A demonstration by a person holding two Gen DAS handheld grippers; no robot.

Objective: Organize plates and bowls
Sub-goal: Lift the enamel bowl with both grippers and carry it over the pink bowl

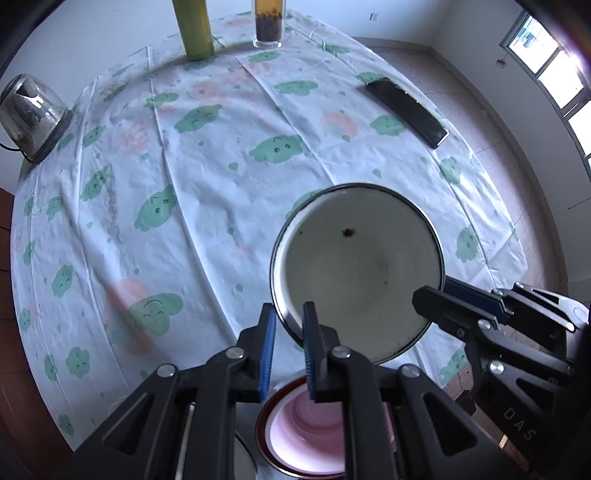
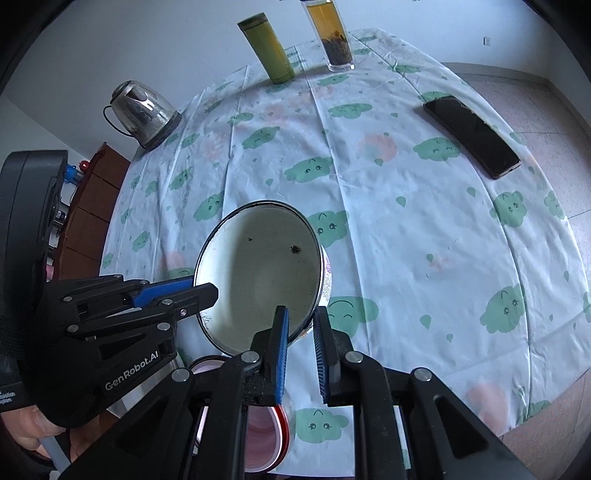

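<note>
A white enamel bowl (image 1: 354,269) (image 2: 258,273) with a dark rim and a few brown specks inside hangs tilted above the table. My left gripper (image 1: 288,306) is shut on its near-left rim, one blue pad inside and one outside. In the right wrist view the left gripper (image 2: 203,286) shows at the left. My right gripper (image 2: 301,309) is shut on the opposite wall of the same bowl, and in the left wrist view the right gripper (image 1: 434,291) pinches the right rim. Below both sits a pink dish (image 1: 306,435) (image 2: 262,432) with a red rim, partly hidden by the fingers.
On the cloud-print tablecloth (image 1: 221,184) stand a steel kettle (image 1: 29,114) (image 2: 142,110), a green bottle (image 1: 194,29) (image 2: 271,51) and a glass of tea (image 1: 267,22) (image 2: 334,37). A black phone (image 1: 406,110) (image 2: 472,136) lies far right. A hand (image 2: 29,432) holds the left gripper.
</note>
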